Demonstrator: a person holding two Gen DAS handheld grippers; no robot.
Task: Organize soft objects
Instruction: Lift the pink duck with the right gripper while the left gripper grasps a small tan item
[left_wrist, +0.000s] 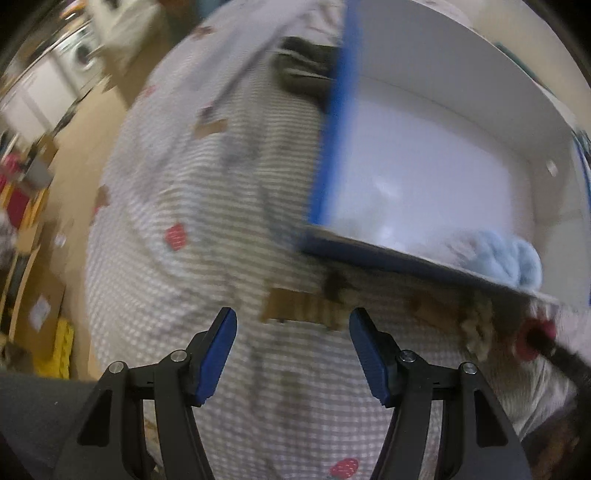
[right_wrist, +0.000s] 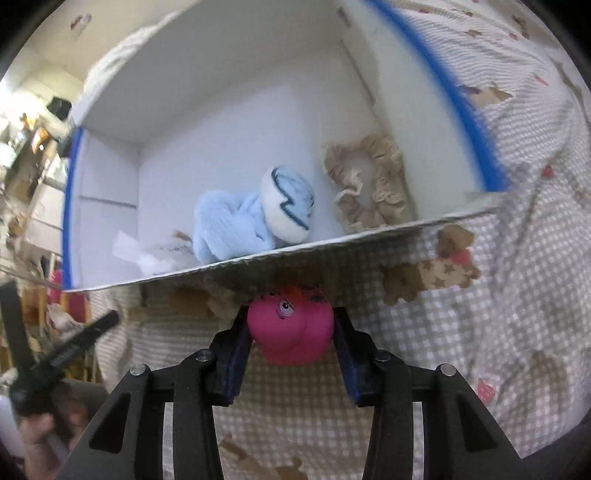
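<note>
My right gripper (right_wrist: 291, 325) is shut on a pink soft toy with a painted eye (right_wrist: 290, 332), held just in front of the near wall of a white box with blue edges (right_wrist: 229, 122). Inside the box lie a light blue plush (right_wrist: 236, 229), a beige scrunchie (right_wrist: 369, 184) and a white crumpled piece (right_wrist: 147, 254). My left gripper (left_wrist: 291, 321) is open and empty above the checked bedsheet (left_wrist: 207, 206), left of the box (left_wrist: 443, 147). The blue plush (left_wrist: 513, 258) shows over the box's near edge. The pink toy (left_wrist: 532, 338) appears at the far right, blurred.
The checked sheet with bear and strawberry prints (right_wrist: 498, 295) covers the bed. A dark object (left_wrist: 303, 66) lies beyond the box. Wooden floor with cardboard boxes (left_wrist: 40, 288) lies left of the bed. The left gripper's black handle (right_wrist: 66, 354) shows in the right wrist view.
</note>
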